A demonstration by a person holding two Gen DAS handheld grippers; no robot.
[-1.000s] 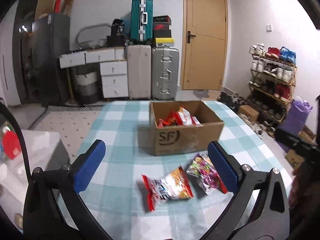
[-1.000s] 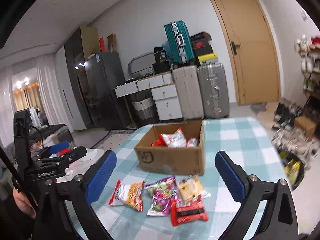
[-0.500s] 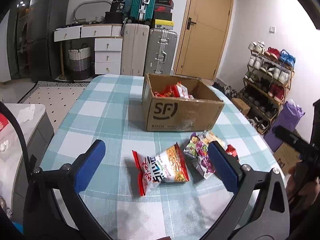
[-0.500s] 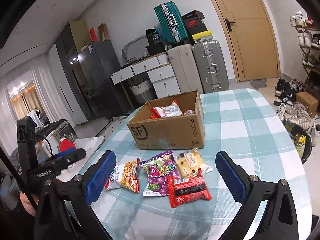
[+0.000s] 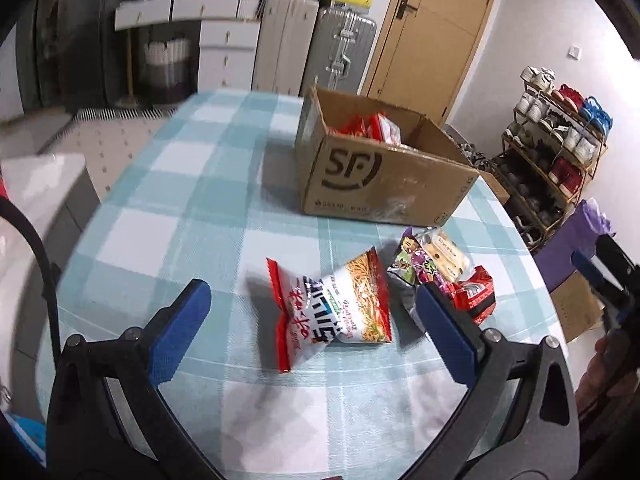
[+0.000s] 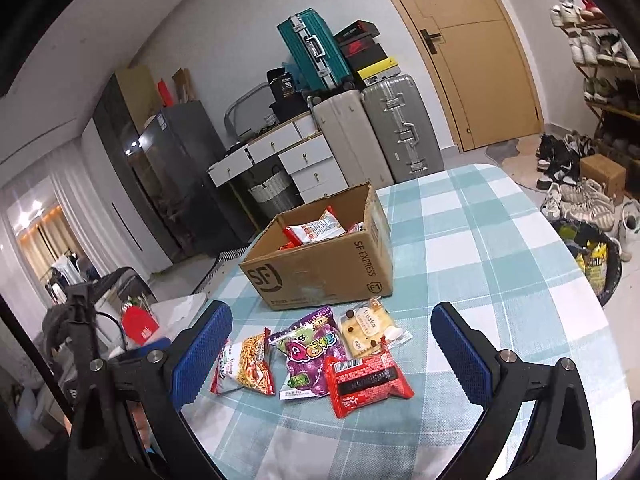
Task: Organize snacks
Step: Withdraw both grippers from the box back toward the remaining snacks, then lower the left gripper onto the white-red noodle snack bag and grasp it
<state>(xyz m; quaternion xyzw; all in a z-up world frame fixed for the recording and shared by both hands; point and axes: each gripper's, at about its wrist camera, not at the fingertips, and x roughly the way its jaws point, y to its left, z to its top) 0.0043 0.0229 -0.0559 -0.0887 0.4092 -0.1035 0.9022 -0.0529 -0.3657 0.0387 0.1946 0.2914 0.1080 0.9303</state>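
Note:
A cardboard box [image 5: 384,184] [image 6: 320,272] with several snack packs inside stands on the checked table [image 5: 192,200]. In front of it lie loose packs: a noodle snack bag [image 5: 332,312] [image 6: 246,364], a purple candy bag [image 5: 416,268] [image 6: 310,354], a pale biscuit pack [image 5: 450,256] [image 6: 366,330] and a red wrapper [image 5: 472,294] [image 6: 366,380]. My left gripper [image 5: 312,336] is open just above the noodle bag. My right gripper [image 6: 332,356] is open over the purple and red packs, touching nothing.
Suitcases [image 6: 400,128], a white drawer unit [image 6: 304,160] and a door [image 6: 472,56] stand beyond the table. A shoe rack [image 5: 560,140] and a purple bag [image 5: 580,236] are to the right. A low white cabinet [image 5: 36,200] sits left of the table.
Both grippers have tilted down and moved closer to the loose packs. The left one now frames the noodle bag; the right one now frames the purple and red packs. Both stayed open.

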